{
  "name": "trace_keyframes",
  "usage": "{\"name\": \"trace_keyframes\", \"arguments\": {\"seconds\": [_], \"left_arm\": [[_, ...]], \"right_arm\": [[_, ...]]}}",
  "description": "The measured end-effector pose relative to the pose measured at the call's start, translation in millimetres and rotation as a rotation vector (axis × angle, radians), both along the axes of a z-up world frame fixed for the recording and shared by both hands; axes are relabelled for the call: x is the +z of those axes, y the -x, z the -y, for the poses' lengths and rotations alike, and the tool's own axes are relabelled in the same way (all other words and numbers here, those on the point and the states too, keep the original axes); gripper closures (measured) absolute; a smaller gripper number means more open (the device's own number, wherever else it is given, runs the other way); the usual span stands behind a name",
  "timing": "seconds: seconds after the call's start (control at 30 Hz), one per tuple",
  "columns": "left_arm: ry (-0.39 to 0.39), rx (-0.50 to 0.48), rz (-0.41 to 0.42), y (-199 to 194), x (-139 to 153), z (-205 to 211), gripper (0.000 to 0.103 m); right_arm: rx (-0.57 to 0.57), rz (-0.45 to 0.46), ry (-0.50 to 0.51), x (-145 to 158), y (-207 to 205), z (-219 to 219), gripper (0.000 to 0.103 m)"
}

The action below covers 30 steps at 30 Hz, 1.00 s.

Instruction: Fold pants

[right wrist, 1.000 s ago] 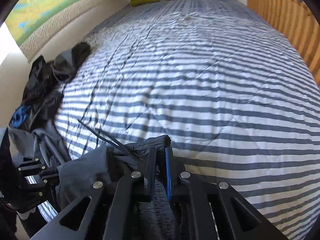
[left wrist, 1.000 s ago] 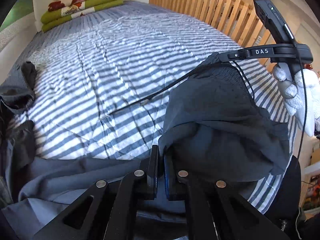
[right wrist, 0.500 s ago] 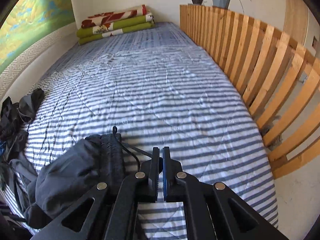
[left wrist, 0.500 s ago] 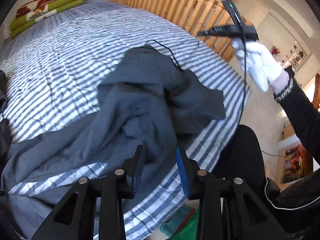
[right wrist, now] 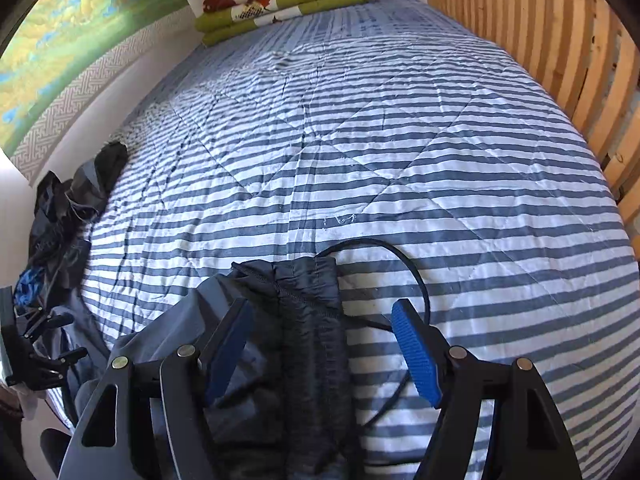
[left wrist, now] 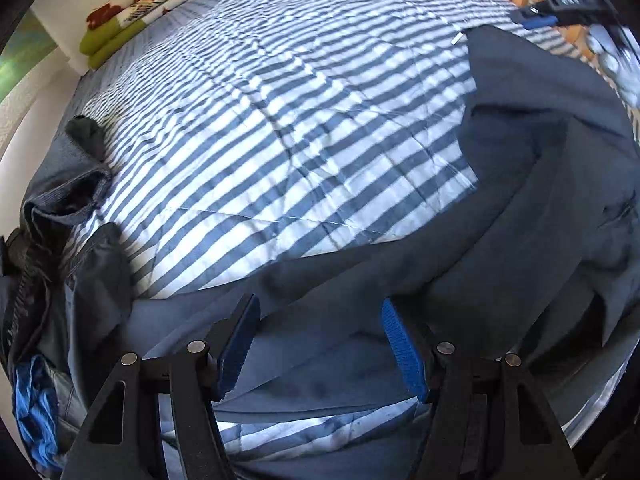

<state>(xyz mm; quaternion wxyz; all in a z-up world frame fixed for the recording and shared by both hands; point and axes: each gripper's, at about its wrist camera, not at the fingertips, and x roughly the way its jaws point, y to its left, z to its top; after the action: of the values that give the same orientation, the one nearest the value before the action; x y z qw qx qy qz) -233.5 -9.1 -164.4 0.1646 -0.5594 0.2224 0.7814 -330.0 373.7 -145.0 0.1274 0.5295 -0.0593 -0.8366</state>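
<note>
Pants (left wrist: 500, 240) lying along the near edge of the bed (left wrist: 304, 120), waistband (right wrist: 308, 308) toward its right side, cord (right wrist: 416, 280) looping just beyond, clothes pile (right wrist: 68, 216) sitting at the left edge, folded blankets (right wrist: 280, 0) resting at the far end, slatted rail (right wrist: 540, 40) running along the right edge.

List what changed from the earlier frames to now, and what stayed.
Both grippers let go. The left gripper and right gripper, shut on the dark pants a second ago, now have jaws opening, pads clear of the cloth. The pants, then bunched and lifted, now lie spread on the striped bedspread, waistband flat. The folded blanket and the pile of dark clothes stayed put.
</note>
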Motion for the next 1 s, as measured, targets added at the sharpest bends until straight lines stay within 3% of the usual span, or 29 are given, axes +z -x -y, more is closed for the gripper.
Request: {"name": "trace_keyframes", "arguments": {"seconds": [0.17,0.2,0.23,0.3,0.33,0.37,0.47,0.53,0.63,0.77,0.9,1.0], "left_arm": [[0.037,-0.020,-0.023,7.1,-16.3,-20.7,0.034],[0.017,-0.019,-0.026,8.9,-16.1,-22.2,0.048],[-0.014,-0.019,-0.011,10.6,-16.3,-22.4,0.076],[-0.032,-0.002,-0.005,9.0,-16.3,-22.9,0.098],[-0.031,0.000,-0.017,6.8,-14.4,-22.0,0.100],[-0.048,0.014,-0.022,4.5,-10.7,-19.6,0.100],[-0.130,0.068,-0.057,-1.7,14.0,-2.3,0.100],[-0.180,0.116,-0.088,-1.2,35.9,14.9,0.100],[-0.178,0.190,-0.173,6.9,71.0,41.9,0.100],[-0.192,0.265,-0.290,37.2,121.9,73.6,0.100],[-0.185,0.263,-0.375,71.1,162.6,72.3,0.100],[-0.177,0.236,-0.402,106.1,181.4,56.1,0.100]], "right_arm": [[-0.004,0.087,0.032,-32.0,28.8,14.4,0.035],[-0.006,0.099,0.034,-36.4,32.3,16.8,0.035],[-0.007,0.109,0.039,-40.3,34.6,19.2,0.035],[-0.002,0.137,0.065,-48.1,35.1,23.3,0.035],[-0.008,0.140,0.059,-50.1,33.1,26.3,0.040],[-0.011,0.125,0.029,-50.0,29.9,29.5,0.056],[0.008,0.065,-0.005,-38.6,17.1,34.4,0.061],[-0.008,0.018,0.001,-21.7,6.2,29.2,0.063],[-0.053,-0.060,0.024,10.4,-9.1,12.6,0.064],[-0.139,-0.203,-0.033,59.6,-21.9,-12.2,0.065],[-0.243,-0.356,-0.101,107.9,-19.7,-38.1,0.067],[-0.297,-0.394,-0.127,131.0,-0.7,-59.3,0.067]]}}
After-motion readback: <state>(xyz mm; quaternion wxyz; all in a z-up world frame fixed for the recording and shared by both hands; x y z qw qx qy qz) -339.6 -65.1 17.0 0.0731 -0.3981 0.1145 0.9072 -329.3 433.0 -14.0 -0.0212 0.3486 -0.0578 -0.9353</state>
